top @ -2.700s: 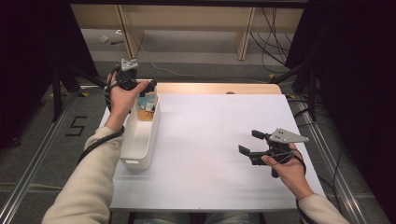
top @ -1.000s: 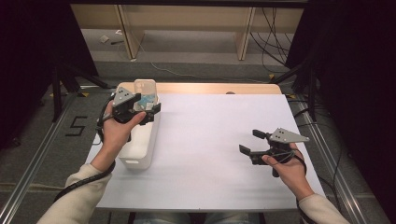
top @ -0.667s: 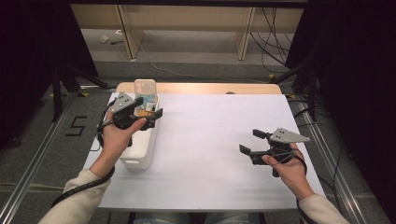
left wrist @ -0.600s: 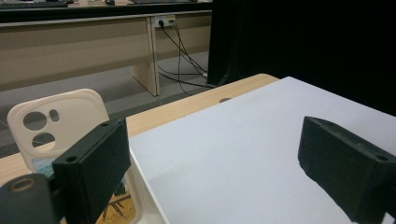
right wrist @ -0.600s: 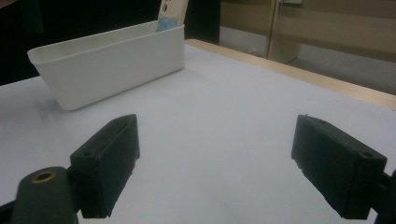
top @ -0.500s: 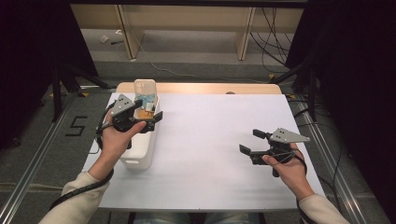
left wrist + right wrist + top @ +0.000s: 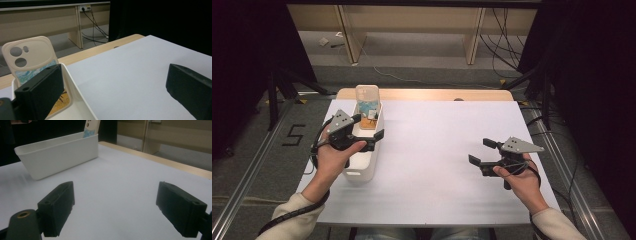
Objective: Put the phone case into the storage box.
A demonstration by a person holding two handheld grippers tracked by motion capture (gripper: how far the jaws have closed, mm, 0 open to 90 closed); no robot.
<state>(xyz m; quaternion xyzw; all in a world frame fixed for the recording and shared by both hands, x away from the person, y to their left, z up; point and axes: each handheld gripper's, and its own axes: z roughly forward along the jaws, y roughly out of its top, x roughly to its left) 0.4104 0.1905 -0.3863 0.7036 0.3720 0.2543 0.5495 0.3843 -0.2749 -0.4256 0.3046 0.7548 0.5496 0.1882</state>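
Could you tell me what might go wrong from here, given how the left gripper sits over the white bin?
1. The left gripper is open with its jaws straddling the right wall of the white bin; lowering or closing could nudge or tip the bin.
2. The phone case leans upright at the bin's far end, so a bump could topple it.
3. The bin stands near the table's left edge and could be pushed off.
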